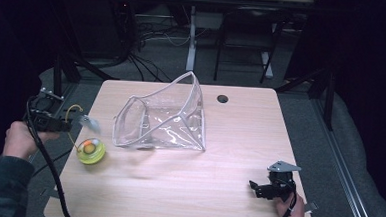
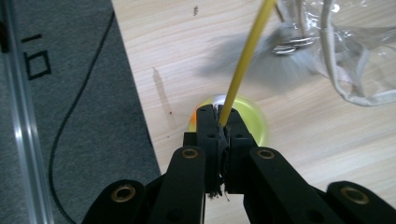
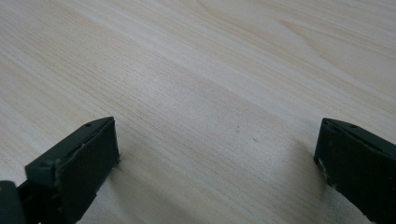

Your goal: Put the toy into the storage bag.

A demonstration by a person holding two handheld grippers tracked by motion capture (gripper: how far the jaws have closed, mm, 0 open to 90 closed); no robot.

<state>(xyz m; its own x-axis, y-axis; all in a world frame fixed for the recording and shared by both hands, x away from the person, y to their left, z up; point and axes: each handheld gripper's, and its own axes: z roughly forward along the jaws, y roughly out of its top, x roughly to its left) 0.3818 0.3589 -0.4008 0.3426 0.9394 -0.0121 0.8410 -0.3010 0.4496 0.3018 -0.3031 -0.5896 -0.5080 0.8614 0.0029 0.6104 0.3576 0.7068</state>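
Now my left gripper (image 2: 218, 122) has its jaws pinched on a thin yellow rod (image 2: 243, 65) above the yellow-green round toy (image 1: 90, 150) at the desk's (image 1: 226, 190) left edge, left of the clear pouch (image 1: 163, 119) (its far end is a grey blur). At lower right, my right gripper (image 1: 255, 186) rests low, jaws spread.

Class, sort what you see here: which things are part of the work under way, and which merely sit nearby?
In use:
- left gripper, shut on the yellow wire
- feather toy with its round yellow base

Idle:
- clear plastic bag
- right gripper, open over bare table
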